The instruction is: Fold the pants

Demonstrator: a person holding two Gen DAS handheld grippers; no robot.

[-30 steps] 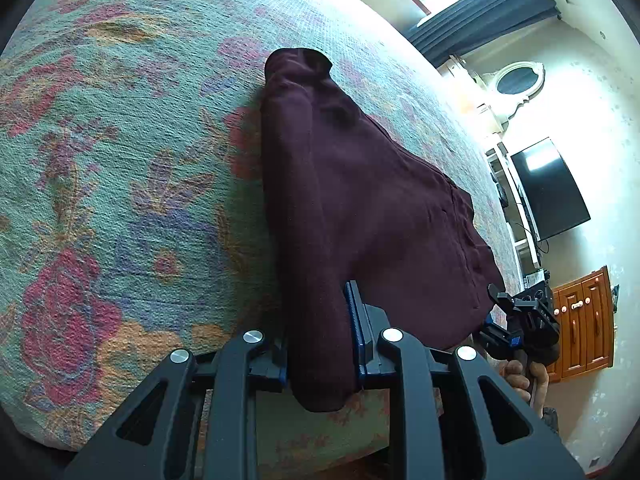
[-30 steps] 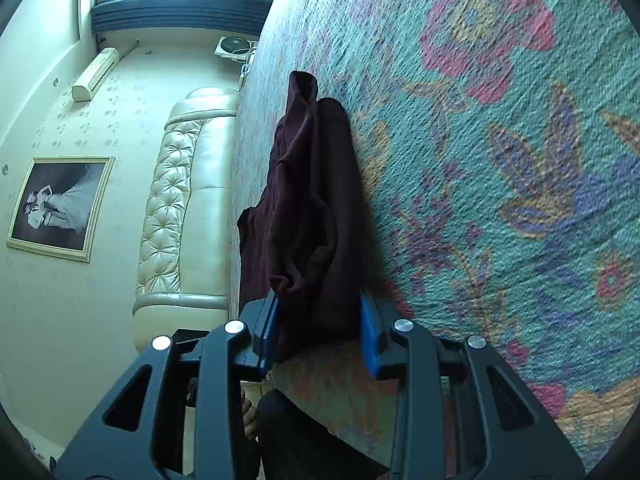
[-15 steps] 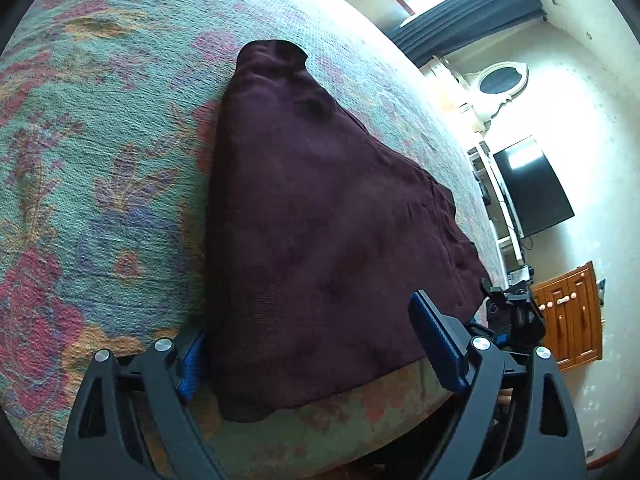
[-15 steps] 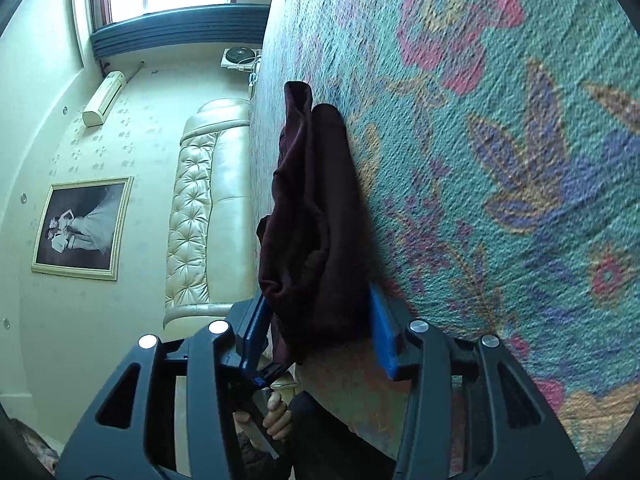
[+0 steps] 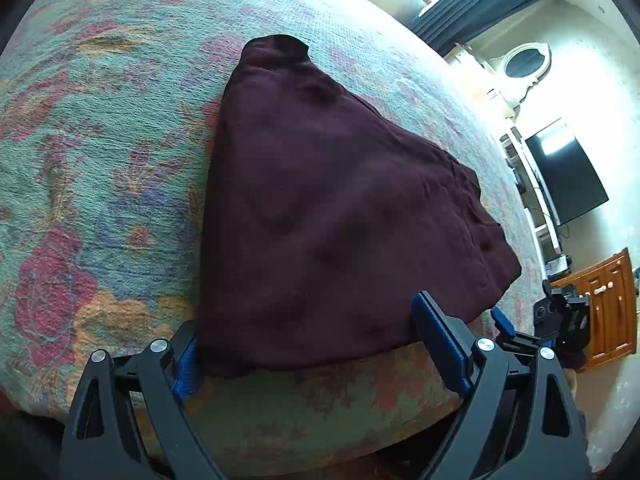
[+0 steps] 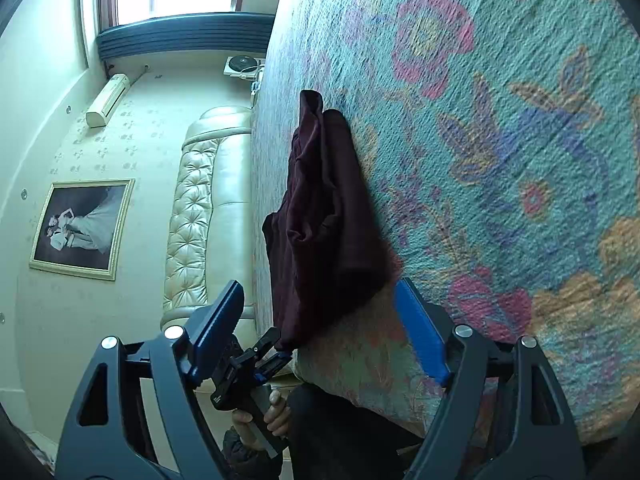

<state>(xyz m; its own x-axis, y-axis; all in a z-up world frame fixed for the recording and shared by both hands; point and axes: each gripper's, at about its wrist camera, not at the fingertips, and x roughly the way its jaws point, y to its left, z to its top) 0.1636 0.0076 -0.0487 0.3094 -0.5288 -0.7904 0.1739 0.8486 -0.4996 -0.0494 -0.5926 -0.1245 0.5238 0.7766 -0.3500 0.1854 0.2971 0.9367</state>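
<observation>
Dark maroon pants [image 5: 328,216] lie folded in a flat pile on the floral bedspread [image 5: 100,168], reaching the bed's near edge. My left gripper [image 5: 316,344] is open, its blue pads wide apart at the pile's near edge and holding nothing. In the right wrist view the pants [image 6: 324,232] show side-on. My right gripper [image 6: 320,328] is open at the pile's near corner, with cloth between the pads but not pinched. The right gripper also shows in the left wrist view [image 5: 560,312], and the left gripper shows in the right wrist view [image 6: 256,364].
The bed's front edge [image 5: 320,408] drops off just below the pants. A cream tufted headboard [image 6: 200,216] and a framed picture [image 6: 80,228] stand on one side. A TV [image 5: 568,176], a wooden cabinet [image 5: 604,304] and a mirror [image 5: 524,64] are on the other.
Both grippers have opened and let go of the pants. The cloth has dropped and spread flat on the bed. Both grippers have drawn back a little toward the bed's edge.
</observation>
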